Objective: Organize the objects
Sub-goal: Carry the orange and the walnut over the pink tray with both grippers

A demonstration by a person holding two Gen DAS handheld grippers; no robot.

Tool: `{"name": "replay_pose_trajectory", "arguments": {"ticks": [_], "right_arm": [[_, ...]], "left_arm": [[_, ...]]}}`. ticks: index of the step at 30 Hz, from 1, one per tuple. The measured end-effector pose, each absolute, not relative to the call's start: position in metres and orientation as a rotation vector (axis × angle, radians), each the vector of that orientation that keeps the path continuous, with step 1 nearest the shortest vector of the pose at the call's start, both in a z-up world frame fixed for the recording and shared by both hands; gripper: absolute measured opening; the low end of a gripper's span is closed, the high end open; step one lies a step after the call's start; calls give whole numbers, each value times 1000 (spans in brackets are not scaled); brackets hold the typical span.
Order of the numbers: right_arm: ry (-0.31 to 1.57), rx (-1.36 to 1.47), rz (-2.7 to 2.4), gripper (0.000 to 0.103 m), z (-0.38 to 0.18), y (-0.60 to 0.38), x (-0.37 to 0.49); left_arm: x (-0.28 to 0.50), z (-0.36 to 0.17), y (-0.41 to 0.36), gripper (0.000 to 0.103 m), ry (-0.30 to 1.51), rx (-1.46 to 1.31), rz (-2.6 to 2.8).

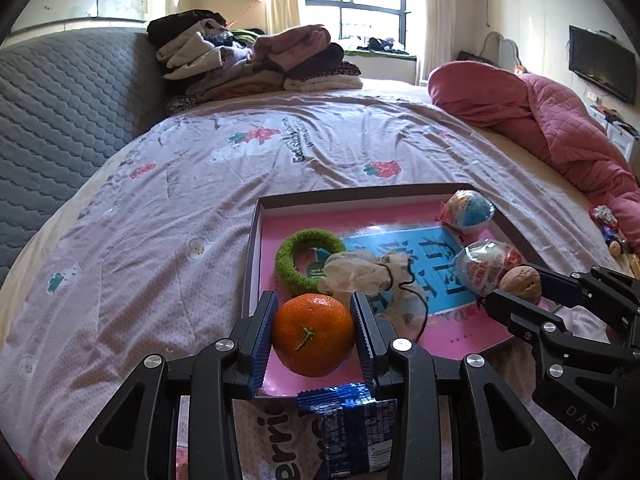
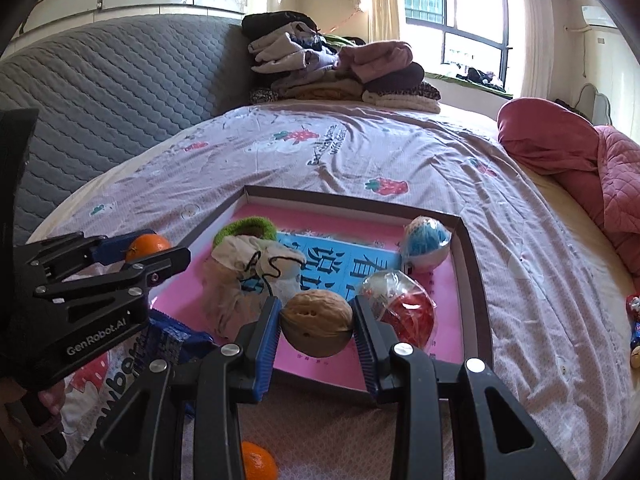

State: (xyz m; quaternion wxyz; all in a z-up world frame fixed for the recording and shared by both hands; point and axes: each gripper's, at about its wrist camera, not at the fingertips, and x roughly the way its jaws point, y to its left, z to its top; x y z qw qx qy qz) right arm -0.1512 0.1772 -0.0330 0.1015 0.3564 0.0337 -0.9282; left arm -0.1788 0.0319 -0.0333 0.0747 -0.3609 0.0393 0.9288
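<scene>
On a bed (image 1: 200,184) under a creased strawberry-print sheet, the left tongs (image 1: 314,330) pinch a glossy, dimpled mandarin (image 1: 313,335) between ribbed blue pads, just above the near left corner of a shallow cardboard tray (image 1: 360,194) lined in pink. The right tongs (image 2: 316,326) clamp a wrinkled tan walnut (image 2: 316,328) over the tray's near edge, just beside a crinkly foil-wrapped ball (image 2: 404,312). Inside lie a fuzzy green hair ring (image 1: 308,260), a rumpled translucent bag (image 1: 360,272) and a second wrapped ball (image 1: 468,210). A blue snack packet (image 1: 348,428) sits partly hidden beneath the left tongs; another mandarin (image 2: 258,462) is cut off at the bottom of the right wrist view.
</scene>
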Motion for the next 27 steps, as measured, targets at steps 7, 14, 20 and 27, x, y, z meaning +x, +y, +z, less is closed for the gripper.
{"name": "replay_pose_trajectory", "arguments": {"ticks": [7, 14, 20, 27], "right_arm": [[105, 1102, -2726, 36, -47, 178, -159], [105, 1134, -2725, 36, -60, 179, -167], [138, 1157, -2756, 36, -67, 183, -176], [144, 1170, -2735, 36, -73, 180, -181]], "left_arm": [[-186, -41, 31, 38, 127, -1106, 2774], [-196, -48, 34, 38, 139, -1129, 2768], [-203, -56, 38, 38, 145, -1148, 2756], [-209, -63, 40, 38, 150, -1165, 2749]]}}
